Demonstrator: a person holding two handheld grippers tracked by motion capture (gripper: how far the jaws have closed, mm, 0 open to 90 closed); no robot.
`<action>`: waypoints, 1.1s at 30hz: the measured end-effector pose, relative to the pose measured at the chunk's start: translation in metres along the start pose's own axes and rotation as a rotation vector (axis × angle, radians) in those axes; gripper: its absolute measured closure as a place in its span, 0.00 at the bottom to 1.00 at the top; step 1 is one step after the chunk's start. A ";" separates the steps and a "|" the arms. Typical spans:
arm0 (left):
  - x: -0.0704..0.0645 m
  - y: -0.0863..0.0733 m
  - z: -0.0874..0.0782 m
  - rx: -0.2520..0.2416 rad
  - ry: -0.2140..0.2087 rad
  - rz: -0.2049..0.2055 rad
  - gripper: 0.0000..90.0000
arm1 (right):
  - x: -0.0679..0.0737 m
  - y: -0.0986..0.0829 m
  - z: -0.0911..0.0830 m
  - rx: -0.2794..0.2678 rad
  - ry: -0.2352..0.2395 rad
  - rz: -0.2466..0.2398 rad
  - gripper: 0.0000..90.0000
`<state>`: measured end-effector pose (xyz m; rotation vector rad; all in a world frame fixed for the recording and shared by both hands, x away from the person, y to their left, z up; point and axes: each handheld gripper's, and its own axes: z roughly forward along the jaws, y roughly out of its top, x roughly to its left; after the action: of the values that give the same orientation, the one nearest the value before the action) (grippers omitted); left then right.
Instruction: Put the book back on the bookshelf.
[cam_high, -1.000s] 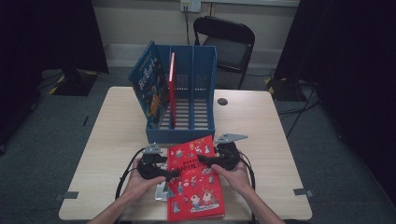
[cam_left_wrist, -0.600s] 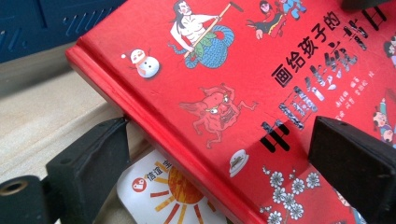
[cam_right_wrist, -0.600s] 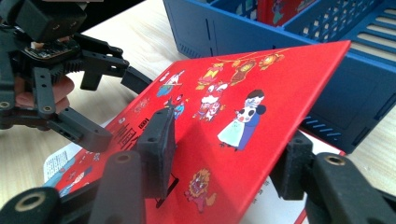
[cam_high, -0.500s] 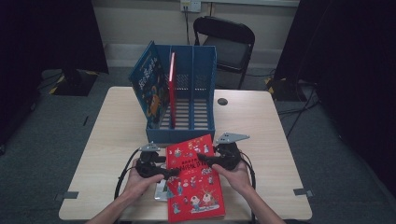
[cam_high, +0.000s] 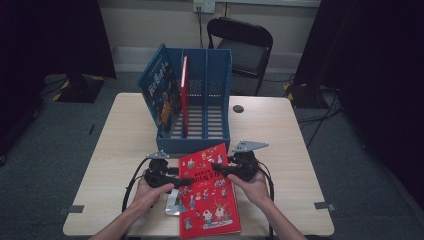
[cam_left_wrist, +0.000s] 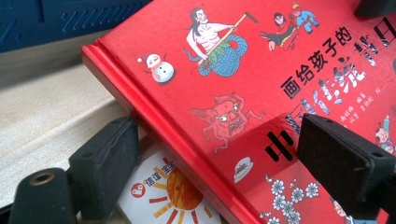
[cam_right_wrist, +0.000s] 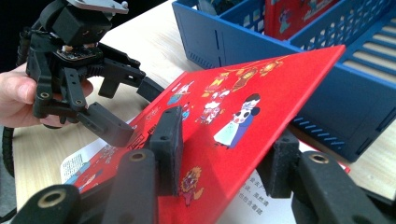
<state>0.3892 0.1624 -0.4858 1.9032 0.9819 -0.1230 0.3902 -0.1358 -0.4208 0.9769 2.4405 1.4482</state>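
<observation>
While both hands work at the near edge of the desk (cam_high: 280, 125), the high view shows the red picture book (cam_high: 207, 192) lying between the left hand-held gripper (cam_high: 186, 182) and the right hand-held gripper (cam_high: 216, 167), just in front of the blue file rack (cam_high: 200, 142). That rack already holds a blue book (cam_high: 160, 97) leaning in its left slot and a thin red book (cam_high: 184, 95) upright beside it. The step in hand looks like lifting the picture book to file it.

From the left gripper view, the book's spine edge (cam_left_wrist: 154, 116) runs between the spread jaws: one pad sits under the edge, the other over the cover, not yet pressed in. A white booklet with a sun emblem (cam_left_wrist: 168, 191) lies underneath.

From the right gripper view, the right jaws straddle the book's (cam_right_wrist: 243, 112) opposite edge, one pad on the cover and one below, apparently pinching it, and the book tilts up toward the rack (cam_right_wrist: 261, 46). The left hand-held gripper (cam_right_wrist: 126, 112) stands open at the far edge. Next, I judge, the left jaws must close, then both raise the book upright for an empty slot.
</observation>
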 end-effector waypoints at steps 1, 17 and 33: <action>-0.001 0.001 0.000 -0.002 0.001 0.002 0.15 | 0.000 0.000 0.000 0.000 0.001 0.001 0.63; -0.004 0.004 -0.015 -0.089 -0.013 0.002 0.18 | 0.014 0.021 -0.010 -0.074 0.050 -0.078 0.75; -0.006 0.008 -0.016 -0.136 -0.094 0.011 0.16 | 0.019 0.026 -0.020 -0.140 0.092 -0.091 0.80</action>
<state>0.3854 0.1696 -0.4687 1.7626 0.8942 -0.1355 0.3789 -0.1310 -0.3852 0.7770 2.3721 1.6402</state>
